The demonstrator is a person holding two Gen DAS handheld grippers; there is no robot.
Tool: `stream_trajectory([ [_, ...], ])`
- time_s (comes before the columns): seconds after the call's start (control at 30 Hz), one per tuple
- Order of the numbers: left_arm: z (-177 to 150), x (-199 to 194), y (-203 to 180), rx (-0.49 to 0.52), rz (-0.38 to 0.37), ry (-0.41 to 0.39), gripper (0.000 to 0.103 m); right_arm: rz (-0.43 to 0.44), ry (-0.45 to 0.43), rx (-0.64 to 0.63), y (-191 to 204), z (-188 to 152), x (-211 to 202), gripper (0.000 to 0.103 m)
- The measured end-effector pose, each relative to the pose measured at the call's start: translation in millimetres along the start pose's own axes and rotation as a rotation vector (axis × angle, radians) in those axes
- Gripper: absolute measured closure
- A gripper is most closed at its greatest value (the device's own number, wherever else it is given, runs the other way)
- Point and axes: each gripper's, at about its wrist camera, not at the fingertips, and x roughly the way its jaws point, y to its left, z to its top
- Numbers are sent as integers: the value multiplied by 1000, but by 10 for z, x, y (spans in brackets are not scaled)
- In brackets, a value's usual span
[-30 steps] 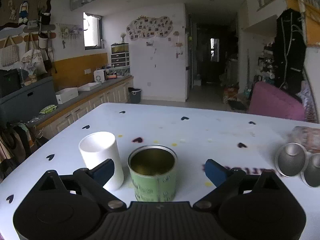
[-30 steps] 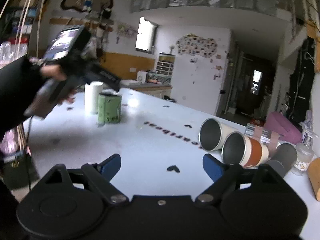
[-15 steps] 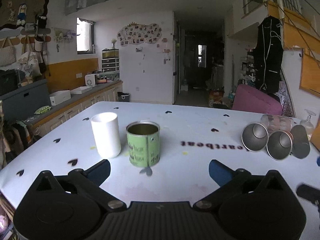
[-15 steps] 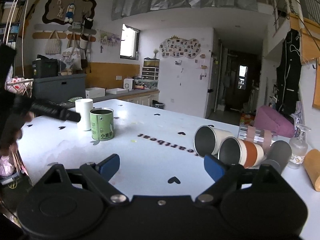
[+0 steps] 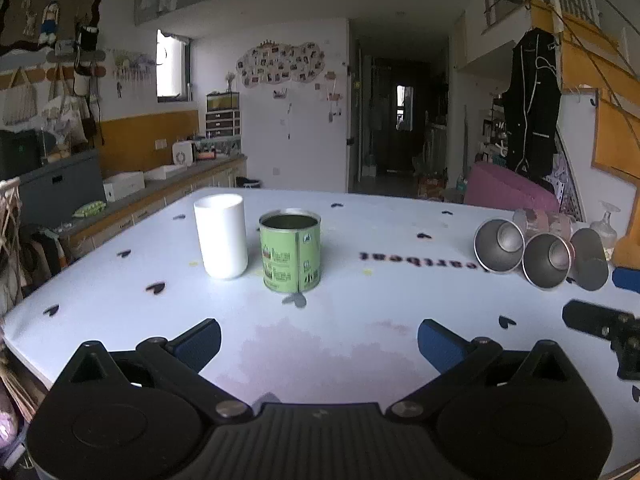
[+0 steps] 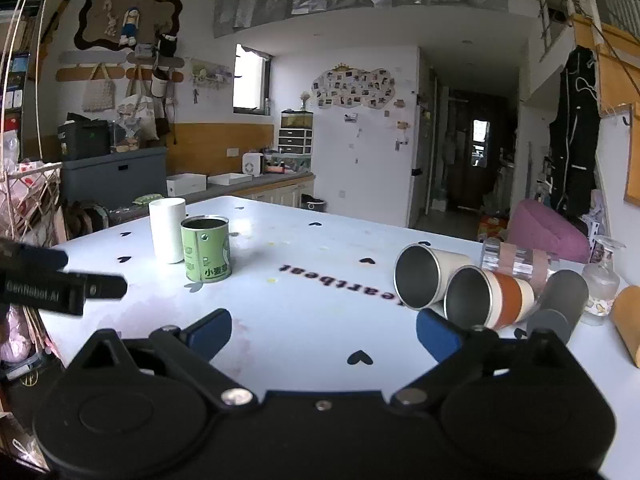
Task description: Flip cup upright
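White bench [image 6: 320,300], cream steel cup [image 6: 430,280] on its side at right w/ orange-banded cup [image 6: 486,300] touching, white cup [image 5: 221,236] & green tin [image 5: 291,257] upright at left, left gripper [image 5: 318,342] & right gripper [image 6: 323,334] fingers spread, holding nothing.

A white table [image 6: 320,312] with heart marks carries a white cup [image 6: 168,230], green tin [image 6: 206,250] and three toppled cups [image 6: 436,276].

Left tongs [image 5: 318,338] and right tongs [image 6: 323,330] both gape wide, empty.
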Motion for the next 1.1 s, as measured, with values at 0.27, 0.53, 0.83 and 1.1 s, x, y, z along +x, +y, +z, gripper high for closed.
stream_trajectory([
  [0.27,-48,-42,-9,5,2,0,0,-22,0,15,-2,-6,4,0],
  [0.53,-48,-73,-33,11,-2,-14,0,-36,1,27,-17,-2,10,0],
  [0.83,-46,-75,-44,14,-8,-10,0,-44,5,27,-11,-5,23,0],
  [1.1,-46,-74,-39,14,-10,-10,0,-46,6,27,-17,-8,22,0],
])
